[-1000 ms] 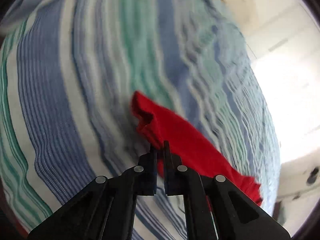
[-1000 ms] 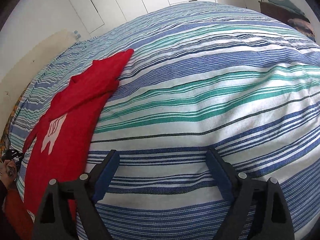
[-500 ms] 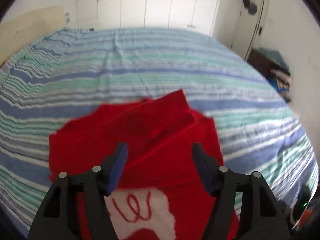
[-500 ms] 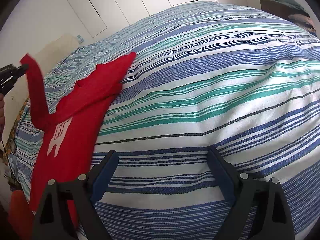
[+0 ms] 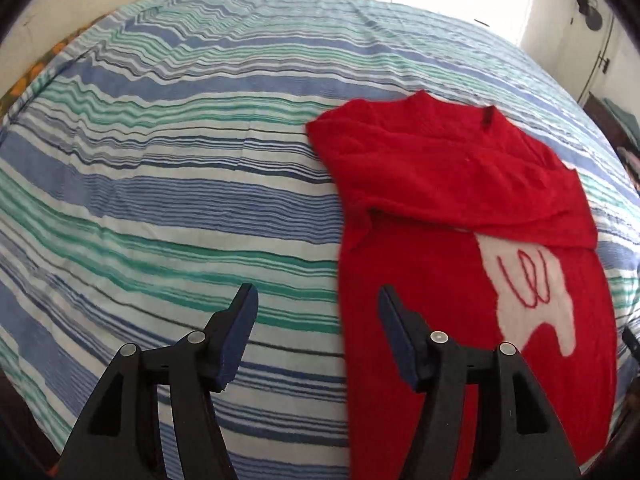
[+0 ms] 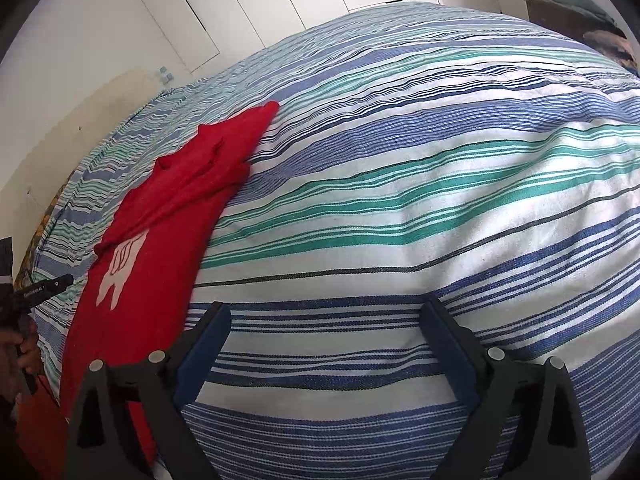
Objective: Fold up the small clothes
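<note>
A small red sweater [image 5: 452,216] with a white patch on its front lies flat on the striped bedspread [image 5: 180,184]. Both sleeves are folded across its chest. My left gripper [image 5: 316,312] is open and empty, just above the bedspread at the sweater's left edge. In the right wrist view the sweater [image 6: 160,240] lies at the left. My right gripper [image 6: 326,332] is open and empty over bare bedspread, to the right of the sweater. The left gripper's tip [image 6: 44,286] shows at the far left edge there.
The bedspread [image 6: 400,160] covers a wide bed. White wardrobe doors [image 6: 248,4] stand behind it. A dark cabinet with folded clothes [image 6: 576,4] is at the far right. A bright door with a hook [image 5: 588,0] is beyond the bed.
My left gripper lifted a red sleeve, laid it across the sweater's chest, let go and opened. It has since drawn back to the sweater's left edge. My right gripper has stayed still and open.
</note>
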`<move>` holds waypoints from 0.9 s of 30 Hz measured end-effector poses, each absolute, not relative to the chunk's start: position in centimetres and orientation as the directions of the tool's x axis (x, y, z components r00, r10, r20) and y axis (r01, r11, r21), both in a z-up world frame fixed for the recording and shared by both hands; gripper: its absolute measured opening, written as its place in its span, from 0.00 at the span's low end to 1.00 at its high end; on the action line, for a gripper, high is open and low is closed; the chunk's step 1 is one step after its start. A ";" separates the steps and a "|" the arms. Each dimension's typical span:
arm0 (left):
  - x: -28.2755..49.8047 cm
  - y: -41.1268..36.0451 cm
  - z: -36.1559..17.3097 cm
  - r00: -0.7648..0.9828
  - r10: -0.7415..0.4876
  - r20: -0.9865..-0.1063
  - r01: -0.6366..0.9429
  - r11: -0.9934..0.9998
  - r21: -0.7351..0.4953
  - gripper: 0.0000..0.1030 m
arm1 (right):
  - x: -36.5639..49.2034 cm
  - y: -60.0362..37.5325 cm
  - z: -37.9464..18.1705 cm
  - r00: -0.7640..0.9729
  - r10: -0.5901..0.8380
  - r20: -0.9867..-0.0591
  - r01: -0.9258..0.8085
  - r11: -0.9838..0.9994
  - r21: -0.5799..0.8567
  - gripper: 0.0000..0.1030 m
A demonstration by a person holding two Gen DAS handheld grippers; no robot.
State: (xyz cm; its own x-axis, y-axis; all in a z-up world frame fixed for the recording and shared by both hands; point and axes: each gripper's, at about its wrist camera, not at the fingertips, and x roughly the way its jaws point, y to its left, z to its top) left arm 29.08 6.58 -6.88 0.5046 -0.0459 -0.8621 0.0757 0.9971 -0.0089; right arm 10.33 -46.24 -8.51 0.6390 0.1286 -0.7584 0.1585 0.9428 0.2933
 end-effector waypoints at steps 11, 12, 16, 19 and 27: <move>34.5 4.3 -10.6 0.534 0.077 -0.842 0.001 0.996 0.091 0.03 | 10.4 -46.0 -8.6 0.640 0.118 -0.759 0.160 0.946 0.282 0.93; 34.1 5.2 -10.5 0.548 0.077 -0.833 -0.038 0.997 0.068 0.02 | 10.4 -46.0 -8.6 0.640 0.118 -0.759 0.160 0.946 0.282 0.93; 32.7 6.3 -12.1 0.536 0.071 -0.841 -0.015 0.997 0.074 0.03 | 10.4 -46.0 -8.7 0.640 0.116 -0.760 0.160 0.947 0.279 0.93; 32.4 5.8 -12.4 0.543 0.090 -0.835 0.005 0.994 0.110 0.07 | 10.6 -46.0 -8.8 0.638 0.112 -0.762 0.159 0.949 0.273 0.93; 29.3 8.6 -11.0 0.500 0.165 -0.850 -0.104 0.986 0.130 0.72 | 10.8 -45.9 -8.9 0.632 0.104 -0.768 0.159 0.952 0.260 0.93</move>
State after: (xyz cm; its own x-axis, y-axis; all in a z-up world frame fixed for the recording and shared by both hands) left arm 29.30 8.64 -10.96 0.5002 0.1649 -0.8500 -0.1044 0.9860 0.1298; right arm 10.84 -45.87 -8.90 0.6324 0.1042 -0.7676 0.1587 0.9525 0.2600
